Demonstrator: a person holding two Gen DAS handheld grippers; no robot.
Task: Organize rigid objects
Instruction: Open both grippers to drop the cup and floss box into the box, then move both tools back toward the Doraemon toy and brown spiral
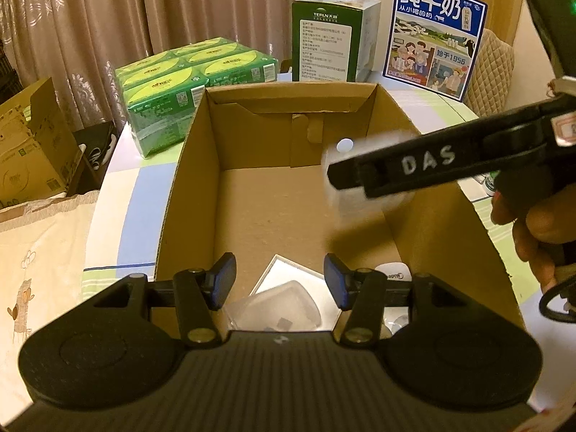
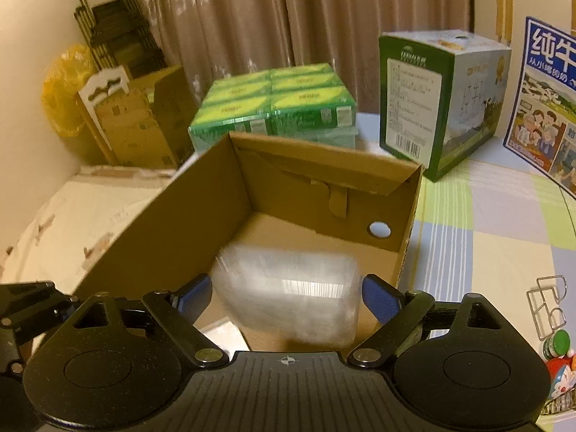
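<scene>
Your right tool (image 2: 286, 297) stands spread around a blurred clear plastic box (image 2: 288, 298) over the near end of the cardboard box (image 2: 151, 216), pads apparently off it, so it may tumble and crack. Your left tool (image 1: 279, 284) is part open and empty above the white items (image 1: 288, 298) already inside.

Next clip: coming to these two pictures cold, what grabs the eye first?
The open cardboard box fills the middle of both views. A blurred clear plastic container sits between the fingers of the right tool over the box, and the blue pads do not seem to press it. Behind the box, against the curtain, stand green tissue packs and a blue milk carton.
</scene>
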